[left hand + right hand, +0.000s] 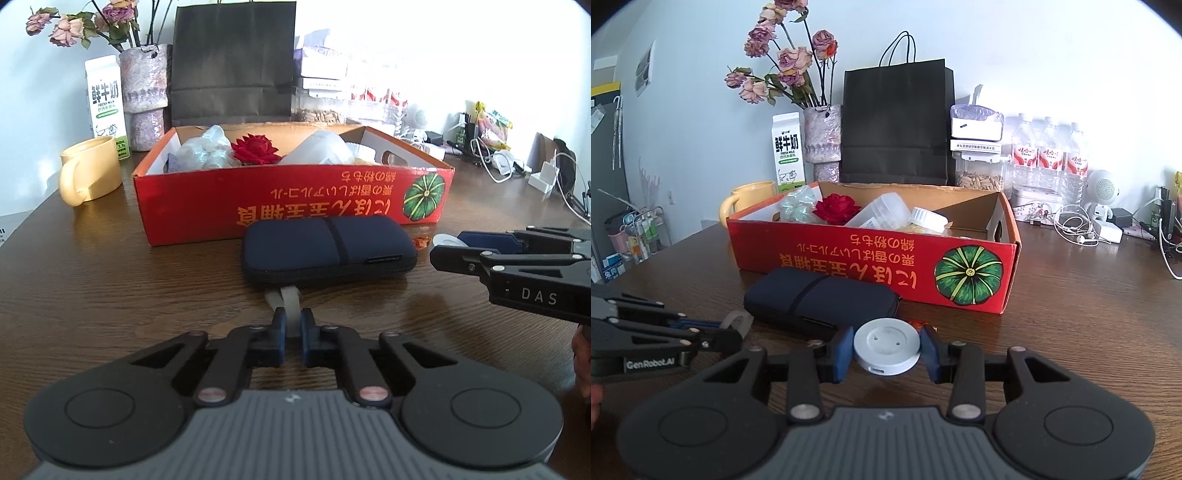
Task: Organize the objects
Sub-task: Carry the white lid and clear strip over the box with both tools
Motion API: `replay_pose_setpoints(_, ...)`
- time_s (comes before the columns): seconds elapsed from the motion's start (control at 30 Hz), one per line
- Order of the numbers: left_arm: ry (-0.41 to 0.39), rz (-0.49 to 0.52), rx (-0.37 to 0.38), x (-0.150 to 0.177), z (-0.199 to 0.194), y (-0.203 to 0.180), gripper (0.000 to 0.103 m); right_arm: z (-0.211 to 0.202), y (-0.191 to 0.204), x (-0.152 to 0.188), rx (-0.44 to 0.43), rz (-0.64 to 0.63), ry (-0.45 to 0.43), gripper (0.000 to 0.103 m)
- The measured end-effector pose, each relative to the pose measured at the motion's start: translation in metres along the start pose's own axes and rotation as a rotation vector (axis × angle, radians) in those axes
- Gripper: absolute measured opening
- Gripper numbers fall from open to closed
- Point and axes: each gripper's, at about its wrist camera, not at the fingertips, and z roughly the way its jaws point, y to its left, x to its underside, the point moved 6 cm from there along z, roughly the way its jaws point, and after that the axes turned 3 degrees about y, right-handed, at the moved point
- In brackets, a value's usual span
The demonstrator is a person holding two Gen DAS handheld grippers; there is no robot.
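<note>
At lower centre of the left wrist view, the left gripper (292, 325) has pinched the pale loop (290, 302) of the dark blue pouch (328, 249), which lies on the table (110, 280) against the red box (295, 192). The right gripper (886, 350) clamps a white round puck (886, 345) — both items look ready to lift into the box, over its near wall.

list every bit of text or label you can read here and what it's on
"鲜牛奶" and "FRESH MILK": milk carton.
"DAS": body of the right gripper.
"GenRobot.AI": body of the left gripper.
Red box: large yellow Japanese print, upside down, beside a green pumpkin picture; not reliably readable.
Water bottles: red labels, too blurred.
Dark pouch: small tag, too small to read.
Smaller carton print: unreadable.
</note>
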Motion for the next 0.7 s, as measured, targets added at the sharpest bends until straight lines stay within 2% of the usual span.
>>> replay_pose_setpoints(0.37, -0.068, -0.012, 0.031, -0.015, -0.019, 0.004, 0.008, -0.004, 0.002, -0.001, 0.017, -0.002, -0.029, 0.038)
replay_pose_setpoints(0.7, -0.177, -0.002, 0.061, -0.055, -0.033, -0.001, 0.008, -0.005, 0.009, -0.028, 0.008, -0.003, -0.093, 0.038)
